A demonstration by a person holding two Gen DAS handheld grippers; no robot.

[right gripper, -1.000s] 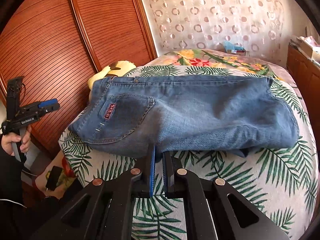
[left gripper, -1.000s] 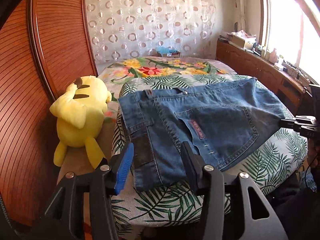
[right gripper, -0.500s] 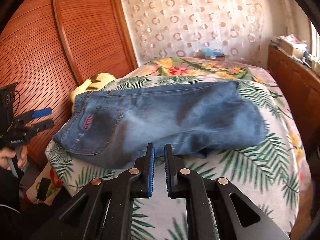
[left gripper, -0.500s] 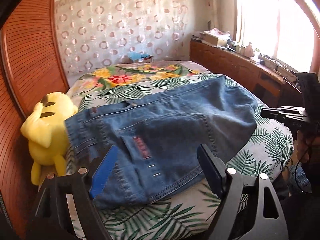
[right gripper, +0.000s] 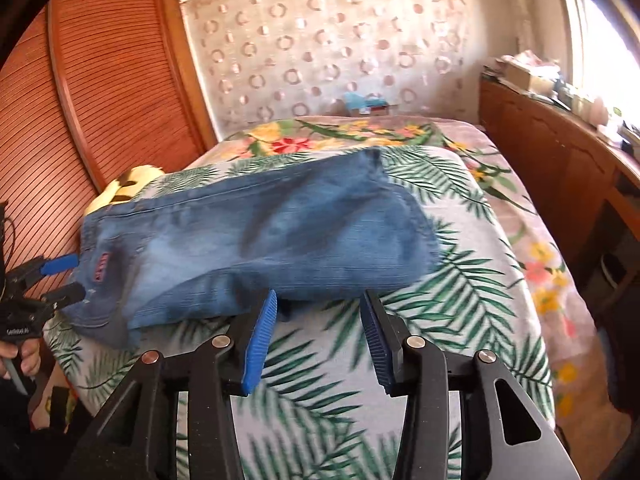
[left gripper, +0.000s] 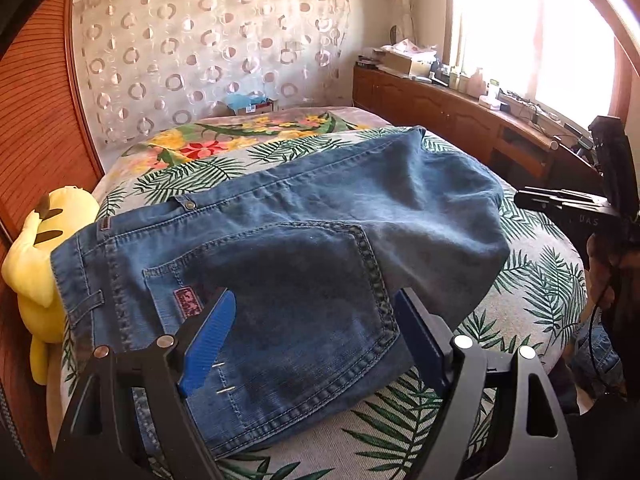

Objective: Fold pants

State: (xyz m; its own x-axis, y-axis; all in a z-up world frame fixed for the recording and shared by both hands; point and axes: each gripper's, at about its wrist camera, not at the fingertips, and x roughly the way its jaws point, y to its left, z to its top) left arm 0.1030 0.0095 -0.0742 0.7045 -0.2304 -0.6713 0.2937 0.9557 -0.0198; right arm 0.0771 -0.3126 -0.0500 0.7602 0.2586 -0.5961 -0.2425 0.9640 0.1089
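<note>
Jeans lie folded across the frame centre on the leaf-print bed. Left gripper jaws apart over the back pocket; right gripper jaws just been opening, nothing between. Risk, as I judge it: pinching only the top layer would drag the fold askew.

Daylight floods in from the window, blown out to white glare. The right wrist view is motion-blurred; both views bulge, with dark corners.
</note>
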